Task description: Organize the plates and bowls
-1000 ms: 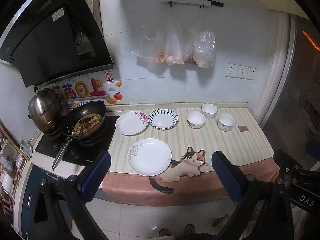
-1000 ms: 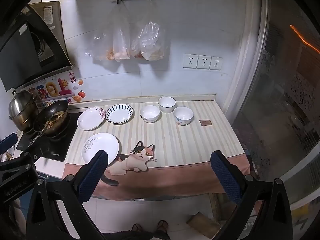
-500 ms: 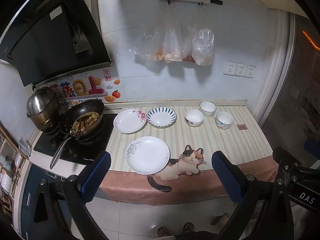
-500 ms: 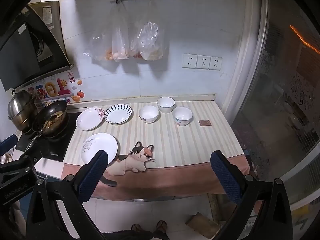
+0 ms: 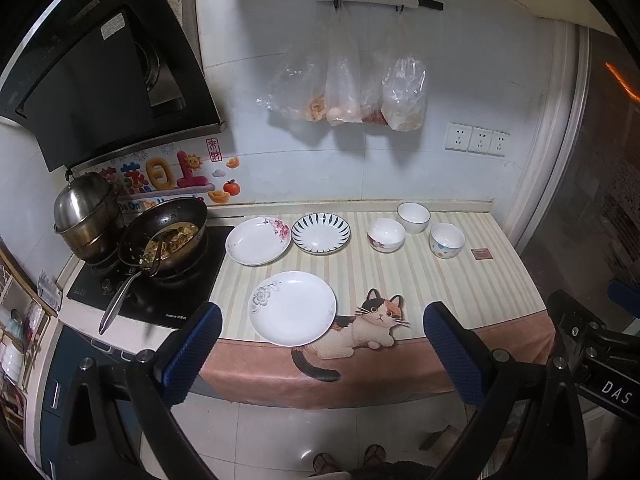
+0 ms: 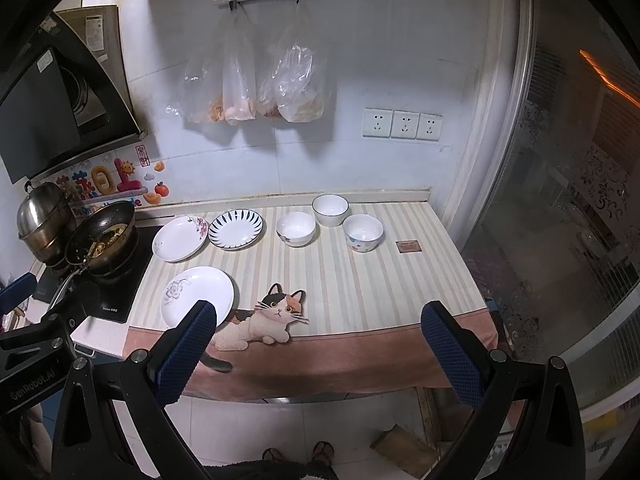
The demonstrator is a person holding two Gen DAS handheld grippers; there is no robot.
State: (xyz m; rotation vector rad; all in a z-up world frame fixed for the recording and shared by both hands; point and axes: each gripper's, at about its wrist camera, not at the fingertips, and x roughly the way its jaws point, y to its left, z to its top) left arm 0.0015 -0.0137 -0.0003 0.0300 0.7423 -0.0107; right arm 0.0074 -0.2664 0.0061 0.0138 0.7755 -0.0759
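Observation:
Three plates lie on the striped counter: a white plate with a grey flower (image 5: 293, 307) (image 6: 197, 296) near the front edge, a pink-flowered plate (image 5: 258, 241) (image 6: 181, 238) and a blue-striped plate (image 5: 320, 233) (image 6: 236, 228) behind it. Three white bowls stand to the right: one with a floral base (image 5: 386, 234) (image 6: 295, 228), one with a dark rim (image 5: 413, 218) (image 6: 330, 210), one with dots (image 5: 447, 240) (image 6: 363, 233). My left gripper (image 5: 322, 354) and right gripper (image 6: 320, 354) are both open and empty, held back from the counter's front edge, above the floor.
A wok with food (image 5: 164, 236) and a steel pot (image 5: 86, 214) sit on the black cooktop (image 5: 152, 292) at the left. Plastic bags (image 5: 348, 88) hang on the wall. A cat picture (image 5: 360, 328) decorates the tablecloth. A glass door (image 6: 560, 200) stands at the right.
Both views have shifted slightly; the counter sits a little higher in the left view. No object on the counter has moved. Both grippers stay open.

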